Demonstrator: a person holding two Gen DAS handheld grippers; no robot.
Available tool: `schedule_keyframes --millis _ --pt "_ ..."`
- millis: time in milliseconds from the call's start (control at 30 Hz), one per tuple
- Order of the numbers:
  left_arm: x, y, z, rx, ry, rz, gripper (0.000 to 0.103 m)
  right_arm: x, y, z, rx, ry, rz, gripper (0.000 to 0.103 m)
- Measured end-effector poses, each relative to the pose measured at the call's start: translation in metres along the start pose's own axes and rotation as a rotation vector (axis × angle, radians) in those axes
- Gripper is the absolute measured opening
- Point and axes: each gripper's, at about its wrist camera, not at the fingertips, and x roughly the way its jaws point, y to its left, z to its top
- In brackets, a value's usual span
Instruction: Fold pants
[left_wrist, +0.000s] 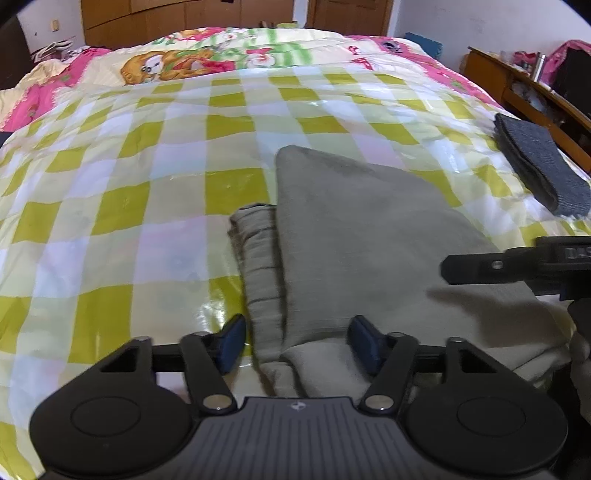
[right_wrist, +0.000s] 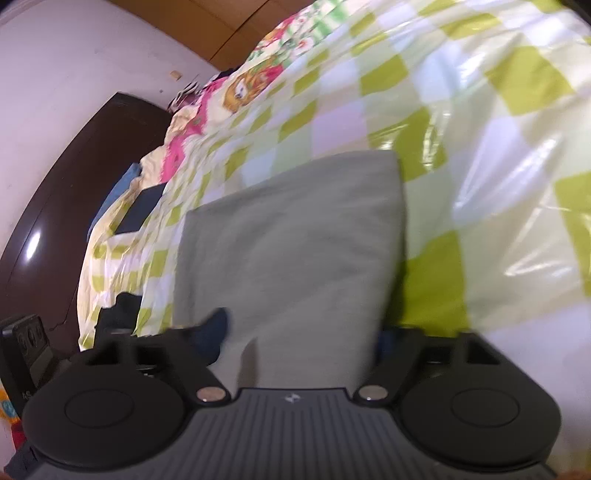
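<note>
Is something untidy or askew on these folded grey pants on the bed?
Yes. On the grey pants, a lower layer sticks out past the left edge of the top fold, so the edges do not line up. Nothing looks damaged.

Raised letters "DAS", cut off by the frame edge, stand on the right gripper (left_wrist: 448, 267) in the left wrist view. Red marks on the quilt (left_wrist: 362, 55) stay unreadable.

Grey-green pants (left_wrist: 354, 229), yellow-green and white checked bedcover (left_wrist: 147, 184), seemingly dark grey folded cloth (left_wrist: 535, 162)
</note>
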Motion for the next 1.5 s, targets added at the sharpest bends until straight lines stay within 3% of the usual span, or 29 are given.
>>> schedule_keyframes --millis 33,100,233,467,933,1167,1333,1500 --pt "0.0 -0.002 0.001 -0.002 0.001 -0.003 0.064 0.0 -0.004 0.0 0.026 0.006 0.02 0.031" --pt "0.0 -0.006 0.003 0.015 -0.001 0.009 0.061 0.0 -0.006 0.0 0.045 0.006 0.03 0.029" --pt "0.001 -0.006 0.003 0.027 -0.008 0.016 0.058 0.003 -0.004 -0.001 0.028 0.008 0.025 0.03" --pt "0.016 -0.007 0.009 0.005 0.01 0.033 0.06 0.012 -0.001 -0.002 0.005 0.025 0.028 0.041" --pt "0.016 -0.027 0.014 0.095 -0.022 0.109 0.058 0.006 0.008 0.003 -0.054 -0.008 -0.044 0.024" --pt "0.046 -0.035 0.052 0.121 -0.046 0.104 0.057 0.019 -0.001 0.056 -0.08 -0.056 -0.162 0.023" --pt "0.064 -0.047 0.076 0.126 -0.045 0.131 0.058 0.022 -0.006 0.088 -0.073 -0.066 -0.242 0.03" --pt "0.057 -0.057 0.071 0.158 -0.066 0.179 0.059 -0.008 0.007 0.071 -0.161 -0.13 -0.337 0.045"
